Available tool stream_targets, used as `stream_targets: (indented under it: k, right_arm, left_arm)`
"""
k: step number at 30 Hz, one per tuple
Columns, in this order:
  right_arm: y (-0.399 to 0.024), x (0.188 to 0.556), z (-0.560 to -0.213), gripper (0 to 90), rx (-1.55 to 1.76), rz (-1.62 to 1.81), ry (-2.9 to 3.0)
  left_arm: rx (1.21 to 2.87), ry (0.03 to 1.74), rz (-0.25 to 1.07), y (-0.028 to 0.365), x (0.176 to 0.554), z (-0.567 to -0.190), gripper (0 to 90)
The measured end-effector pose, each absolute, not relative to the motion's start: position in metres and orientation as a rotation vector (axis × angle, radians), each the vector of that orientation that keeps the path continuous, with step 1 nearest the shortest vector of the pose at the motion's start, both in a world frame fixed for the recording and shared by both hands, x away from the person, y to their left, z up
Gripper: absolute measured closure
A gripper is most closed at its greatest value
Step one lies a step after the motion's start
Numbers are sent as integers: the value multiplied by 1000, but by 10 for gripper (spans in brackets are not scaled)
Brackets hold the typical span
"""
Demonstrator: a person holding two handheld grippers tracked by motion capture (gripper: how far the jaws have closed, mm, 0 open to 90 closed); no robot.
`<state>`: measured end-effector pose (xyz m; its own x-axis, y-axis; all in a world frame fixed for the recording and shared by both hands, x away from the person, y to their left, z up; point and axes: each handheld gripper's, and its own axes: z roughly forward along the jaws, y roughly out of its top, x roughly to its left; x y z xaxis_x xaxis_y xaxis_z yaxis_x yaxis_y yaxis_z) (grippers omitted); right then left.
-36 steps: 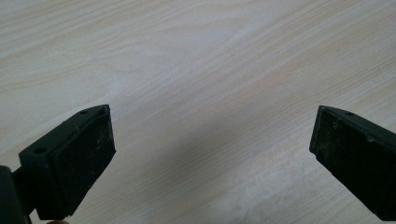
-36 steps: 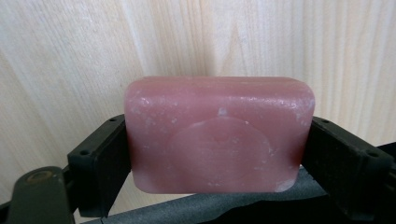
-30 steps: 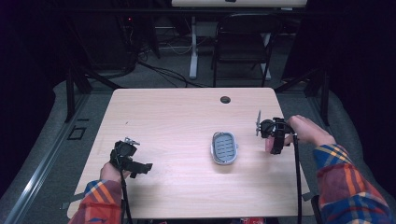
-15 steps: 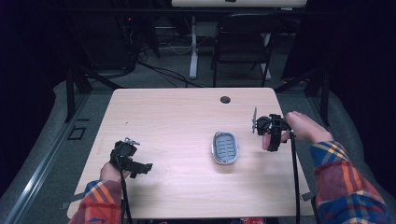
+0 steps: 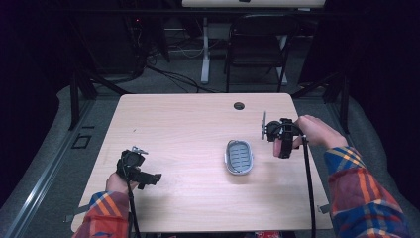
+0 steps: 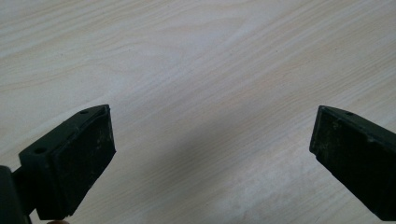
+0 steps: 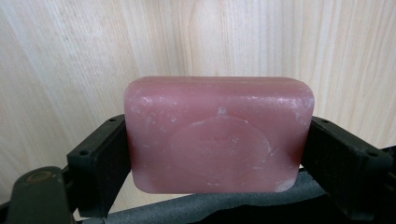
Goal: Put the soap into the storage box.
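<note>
The right tool (image 5: pixel 280 140) is clamped on a pink rectangular bar of soap (image 7: pixel 218 133), its two black jaws pressing the bar's short ends, with the pale wood-grain bench (image 5: pixel 188 124) showing beyond it in the right gripper view. From above, that tool hangs over the right side of the bench, just right of a small grey oval soap dish (image 5: pixel 238 156) with a ribbed insert, which sits on the bench a little right of centre; tool and dish are apart, and a sliver of the pink bar (image 5: pixel 277 147) shows below the black body. The hand (image 5: pixel 317 132) holding it comes in from the right, with a plaid sleeve (image 5: pixel 366 193) behind it. The left tool (image 5: pixel 134 168) sits low at the near left of the bench, well apart from the dish, with its jaws spread wide and nothing but bare wood between them in the left gripper view. A small dark round cable hole (image 5: pixel 239 105) lies near the far edge.
</note>
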<state>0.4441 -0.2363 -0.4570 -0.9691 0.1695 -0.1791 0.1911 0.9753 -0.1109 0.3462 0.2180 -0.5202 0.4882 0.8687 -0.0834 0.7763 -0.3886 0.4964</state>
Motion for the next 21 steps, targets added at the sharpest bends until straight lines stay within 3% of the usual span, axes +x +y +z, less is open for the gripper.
stream_targets:
  k: [21]
  right_arm:
    - [-197, 451, -445, 130, 181, -149, 2953]
  left_arm:
    - [2265, 1351, 252, 218, 346, -520, 1]
